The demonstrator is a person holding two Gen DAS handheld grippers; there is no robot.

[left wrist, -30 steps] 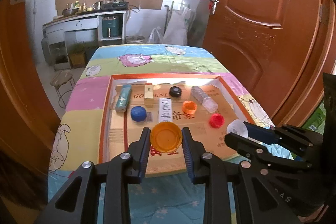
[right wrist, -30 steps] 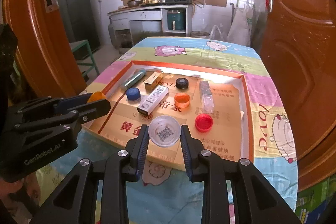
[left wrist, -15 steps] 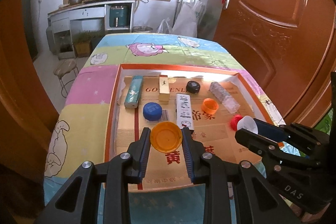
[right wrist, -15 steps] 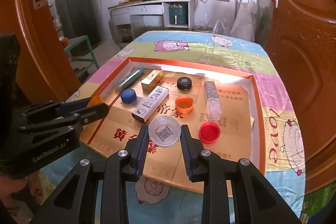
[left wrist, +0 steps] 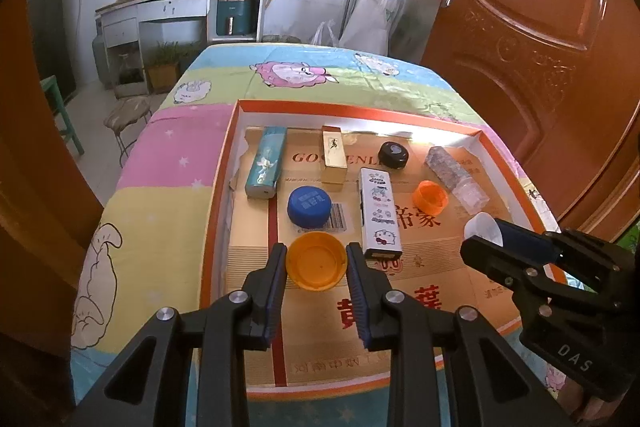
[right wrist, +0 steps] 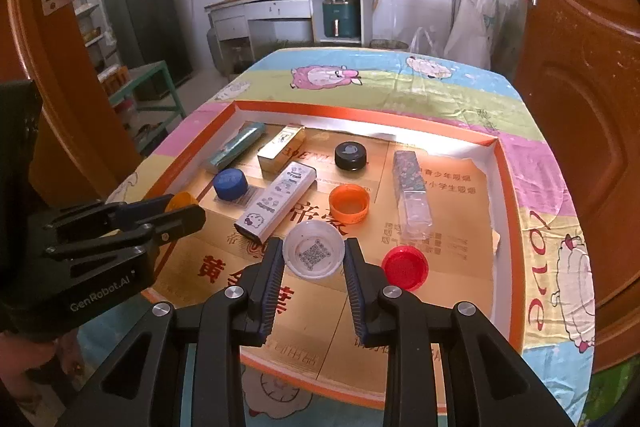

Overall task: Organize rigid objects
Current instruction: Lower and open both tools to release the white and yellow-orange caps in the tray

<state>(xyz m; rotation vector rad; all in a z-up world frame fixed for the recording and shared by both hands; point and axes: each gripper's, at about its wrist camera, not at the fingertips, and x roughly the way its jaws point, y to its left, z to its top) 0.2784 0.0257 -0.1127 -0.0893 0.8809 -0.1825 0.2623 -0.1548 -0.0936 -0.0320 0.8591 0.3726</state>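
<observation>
- Tray [left wrist: 502, 155], orange-rimmed, lined with flat cardboard, sits on the cartoon-sheep tablecloth [left wrist: 172, 155]; every place below is given from it.
- My left gripper [left wrist: 316, 261] is clamped on a yellow-orange cap [left wrist: 316, 259], open side up, over the tray's near-left part.
- My right gripper [right wrist: 314, 255] is closed around a clear white cap [right wrist: 314, 253] with a QR code inside, over the tray's near-middle.
- In the left wrist view the right gripper comes in from the tray's right side, white cap at its tip.
- Blue cap [left wrist: 309, 205] lies inside the tray just beyond my yellow-orange cap, beside a barcode print.
- White cartoon box [left wrist: 378, 211] lies flat mid-tray, long side running front to back, just right of the blue cap.
- Teal box [left wrist: 266, 163] lies along the tray's left wall, far half.
- Gold box [left wrist: 334, 155] lies in the far half, between teal box and black cap [left wrist: 394, 154].
- Small orange cap [right wrist: 349, 203] is open side up, tray centre-right, near the white cartoon box.
- Clear bottle [right wrist: 412, 193] lies on its side in the tray's right half, apart from the right wall.
- Red cap [right wrist: 404, 267] sits in the near-right part, just right of my right gripper.
- Cannot tell whether the held caps touch the cardboard.
</observation>
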